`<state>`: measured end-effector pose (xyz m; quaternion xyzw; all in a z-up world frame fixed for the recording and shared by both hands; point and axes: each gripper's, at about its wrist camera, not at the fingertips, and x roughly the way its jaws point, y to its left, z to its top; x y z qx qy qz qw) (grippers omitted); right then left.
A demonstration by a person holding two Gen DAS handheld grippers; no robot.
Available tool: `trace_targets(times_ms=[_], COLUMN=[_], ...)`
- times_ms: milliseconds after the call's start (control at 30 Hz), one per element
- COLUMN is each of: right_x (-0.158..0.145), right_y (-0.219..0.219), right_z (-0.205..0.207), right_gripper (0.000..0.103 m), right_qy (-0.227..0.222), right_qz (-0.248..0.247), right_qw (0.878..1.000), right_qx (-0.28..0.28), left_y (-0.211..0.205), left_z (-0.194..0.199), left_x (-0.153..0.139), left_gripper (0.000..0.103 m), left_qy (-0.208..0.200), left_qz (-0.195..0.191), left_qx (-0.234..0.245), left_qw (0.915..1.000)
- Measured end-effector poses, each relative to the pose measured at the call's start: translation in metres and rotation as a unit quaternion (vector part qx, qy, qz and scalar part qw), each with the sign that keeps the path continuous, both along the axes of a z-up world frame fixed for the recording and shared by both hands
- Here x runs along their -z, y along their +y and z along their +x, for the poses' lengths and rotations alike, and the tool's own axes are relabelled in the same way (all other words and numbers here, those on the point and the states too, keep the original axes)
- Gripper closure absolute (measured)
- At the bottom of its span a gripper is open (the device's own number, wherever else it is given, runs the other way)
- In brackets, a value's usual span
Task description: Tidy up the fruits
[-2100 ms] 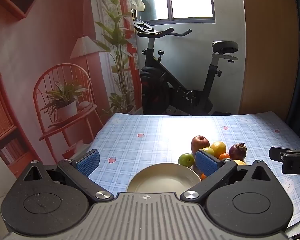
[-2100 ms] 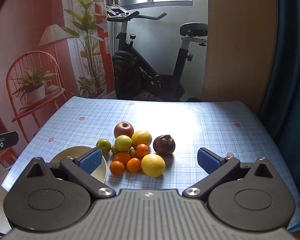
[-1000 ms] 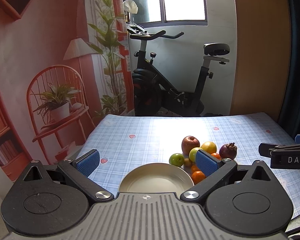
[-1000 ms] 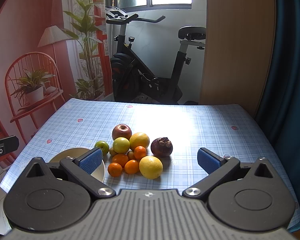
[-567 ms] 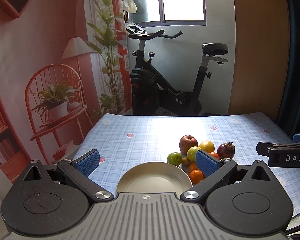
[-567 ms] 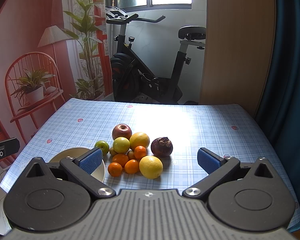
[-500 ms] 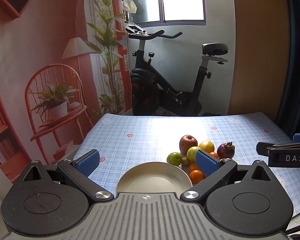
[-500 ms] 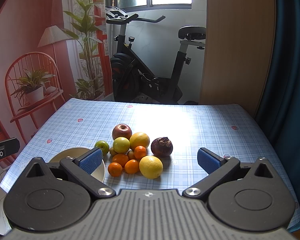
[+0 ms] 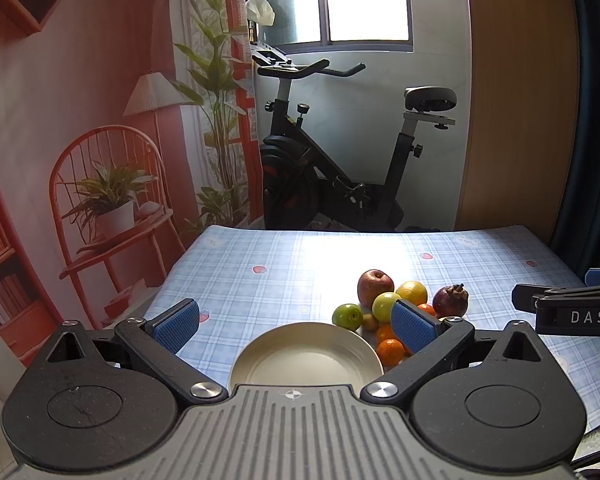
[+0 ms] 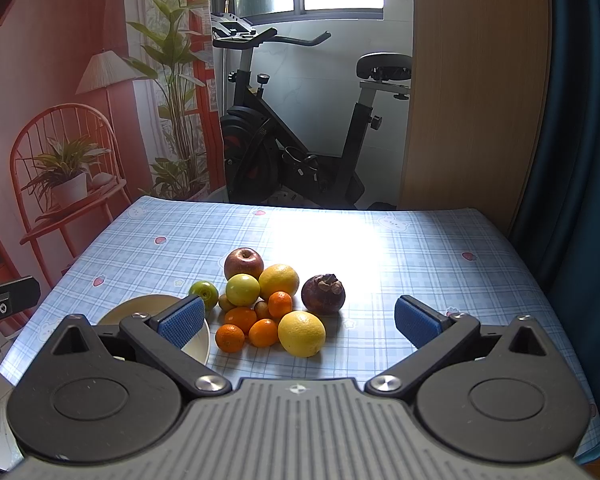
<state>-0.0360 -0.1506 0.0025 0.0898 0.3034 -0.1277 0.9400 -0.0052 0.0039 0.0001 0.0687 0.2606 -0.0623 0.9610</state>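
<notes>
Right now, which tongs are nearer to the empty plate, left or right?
Left. The left tongs hang open just before the plate; the right tongs face the fruit pile, plate at their left.

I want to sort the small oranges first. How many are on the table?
4, all in the pile: one behind the lemon, one mid-pile, two at the front. More may be hidden.

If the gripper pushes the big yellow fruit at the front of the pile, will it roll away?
The yellow fruit looks round, so it would probably roll on the flat tablecloth. A small orange touches one side, so it may nudge that. Its skin looks firm, likely safe to grip.
</notes>
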Motion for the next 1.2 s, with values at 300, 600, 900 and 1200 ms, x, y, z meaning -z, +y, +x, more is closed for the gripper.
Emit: trace_targets(times_ms=[300,600,900,1200], right_x=[0.0,-0.001,-0.002,-0.008], right_y=[0.001,0.0,-0.002,-0.018], right_z=[0.0,0.0,-0.001,0.002], right_gripper=[0.0,0.0,0.0,0.0], right_qy=[0.0,0.0,-0.002,-0.082], right_qz=[-0.001,-0.001,0.003,-0.017], right_qw=[1.0,1.0,1.0,0.996], right_qx=[0.0,0.0,-0.007,-0.029], left_y=[0.001,0.0,-0.002,-0.002], left_z=[-0.001,-0.001,0.001,0.019], left_x=[0.0,0.001,0.0,0.003], left_gripper=[0.0,0.0,0.0,0.001], left_qy=[0.0,0.0,0.004,-0.009], left_qz=[-0.001,-0.001,0.003,0.003], left_qx=[0.0,0.0,0.0,0.013], left_qw=[1.0,1.0,1.0,0.9999])
